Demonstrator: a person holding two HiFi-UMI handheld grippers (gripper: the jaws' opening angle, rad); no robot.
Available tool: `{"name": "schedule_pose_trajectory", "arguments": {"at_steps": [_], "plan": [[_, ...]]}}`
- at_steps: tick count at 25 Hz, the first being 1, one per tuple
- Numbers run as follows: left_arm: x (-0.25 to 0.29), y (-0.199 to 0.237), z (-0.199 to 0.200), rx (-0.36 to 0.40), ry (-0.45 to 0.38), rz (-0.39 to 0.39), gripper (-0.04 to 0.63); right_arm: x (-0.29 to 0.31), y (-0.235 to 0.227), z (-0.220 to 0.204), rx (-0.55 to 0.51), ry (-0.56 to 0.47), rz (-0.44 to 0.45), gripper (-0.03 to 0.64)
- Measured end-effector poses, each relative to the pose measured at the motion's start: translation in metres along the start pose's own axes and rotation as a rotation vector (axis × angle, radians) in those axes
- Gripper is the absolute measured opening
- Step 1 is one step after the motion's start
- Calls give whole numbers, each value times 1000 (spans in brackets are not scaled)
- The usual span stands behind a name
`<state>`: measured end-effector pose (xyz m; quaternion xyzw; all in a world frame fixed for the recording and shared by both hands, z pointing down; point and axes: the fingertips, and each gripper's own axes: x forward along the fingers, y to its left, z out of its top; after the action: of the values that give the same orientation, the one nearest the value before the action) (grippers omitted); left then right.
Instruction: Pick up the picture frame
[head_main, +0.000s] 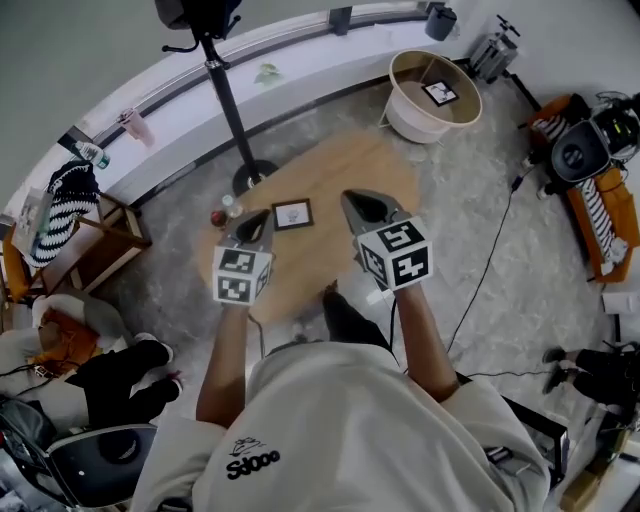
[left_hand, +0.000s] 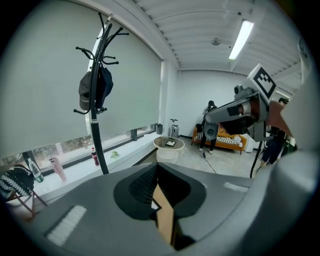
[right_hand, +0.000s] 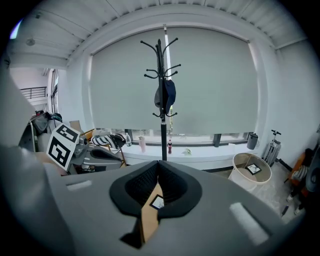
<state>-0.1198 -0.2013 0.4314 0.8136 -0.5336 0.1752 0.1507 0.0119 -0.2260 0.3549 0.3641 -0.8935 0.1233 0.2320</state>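
The picture frame (head_main: 292, 213), dark-edged with a white print, lies flat on the round wooden table (head_main: 340, 165). My left gripper (head_main: 261, 216) hovers just left of it and my right gripper (head_main: 351, 198) just right of it, both shut with nothing held. In the right gripper view the frame (right_hand: 157, 202) shows through the gap under the shut right gripper (right_hand: 158, 165), with the left gripper's marker cube (right_hand: 64, 145) off to the left. In the left gripper view the left gripper (left_hand: 157, 166) has its jaws together, and the right gripper's cube (left_hand: 262, 80) hangs at the upper right.
Small bottles (head_main: 224, 209) stand on the table left of the frame. A black coat stand (head_main: 225, 100) rises behind the table. A white round basket table (head_main: 405, 110) with another frame sits at the back right. A wooden chair (head_main: 95, 245) and a seated person (head_main: 110, 370) are at the left.
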Motion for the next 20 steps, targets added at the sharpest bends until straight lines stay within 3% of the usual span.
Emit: {"name": "schedule_pose_trajectory", "arguments": {"at_steps": [13, 20], "plan": [[116, 46, -66, -115, 221, 57, 17, 123, -71, -72, 147, 195, 120, 46], [161, 65, -118, -129, 364, 57, 44, 183, -91, -130, 264, 303, 134, 57]]}}
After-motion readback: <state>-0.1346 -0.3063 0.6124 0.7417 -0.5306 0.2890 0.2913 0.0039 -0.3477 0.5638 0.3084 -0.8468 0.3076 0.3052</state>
